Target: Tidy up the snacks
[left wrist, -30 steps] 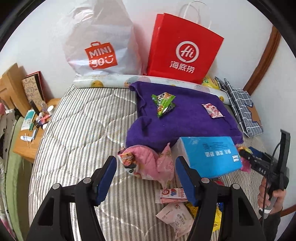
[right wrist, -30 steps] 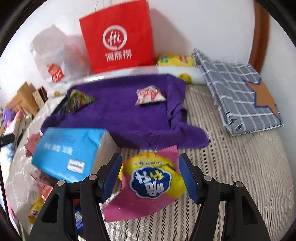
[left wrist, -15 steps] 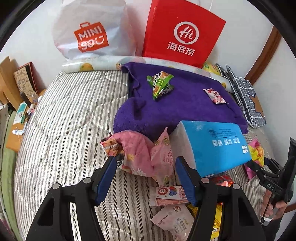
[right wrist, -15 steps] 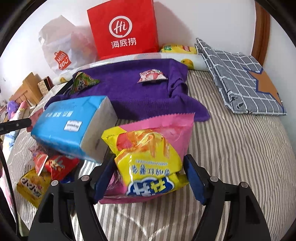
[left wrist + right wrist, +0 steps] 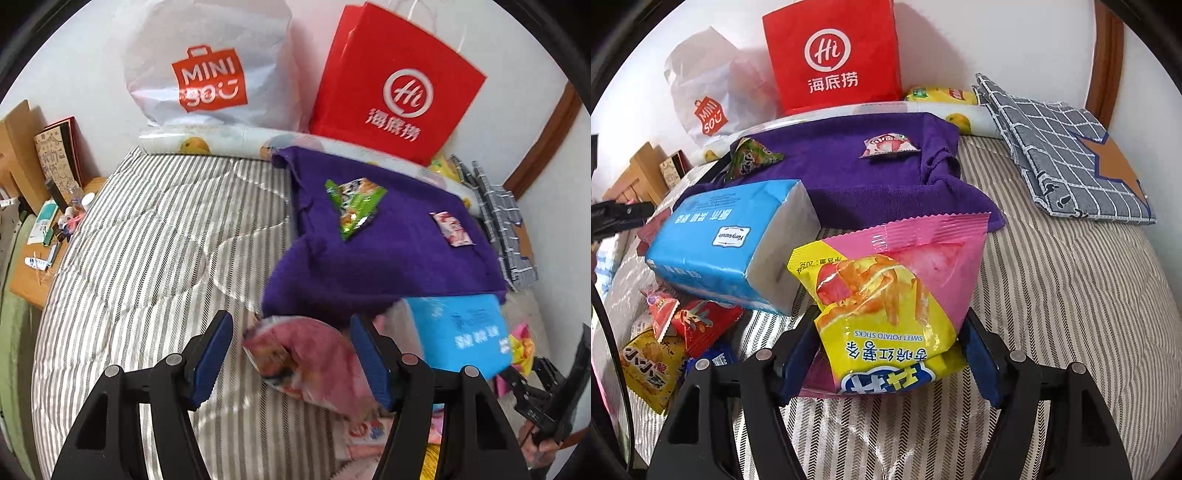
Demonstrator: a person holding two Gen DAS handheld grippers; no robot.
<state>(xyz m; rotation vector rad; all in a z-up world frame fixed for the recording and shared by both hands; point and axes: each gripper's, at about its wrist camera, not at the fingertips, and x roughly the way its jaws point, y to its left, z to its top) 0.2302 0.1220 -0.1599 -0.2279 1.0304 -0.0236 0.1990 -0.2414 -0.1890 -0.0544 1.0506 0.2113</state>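
Observation:
My right gripper (image 5: 888, 363) is shut on a yellow and pink sweet potato stick bag (image 5: 886, 299), held above the striped bed. My left gripper (image 5: 291, 360) is open, its jaws on either side of a pink snack bag (image 5: 310, 362); I cannot tell if they touch it. A purple towel (image 5: 388, 258) lies at the back with a green snack (image 5: 352, 205) and a small pink snack (image 5: 452, 229) on it; the towel also shows in the right wrist view (image 5: 849, 177). More snack packets (image 5: 672, 332) lie in a pile under a blue tissue pack (image 5: 735, 240).
A red paper bag (image 5: 391, 85) and a white Miniso bag (image 5: 210, 70) stand against the wall. A folded grey checked cloth (image 5: 1067, 151) lies at the bed's right. A cluttered wooden side table (image 5: 48, 236) stands left of the bed.
My right gripper has lifted the yellow and pink bag higher and nearer the camera. My left gripper has moved in around the pink bag, with motion blur.

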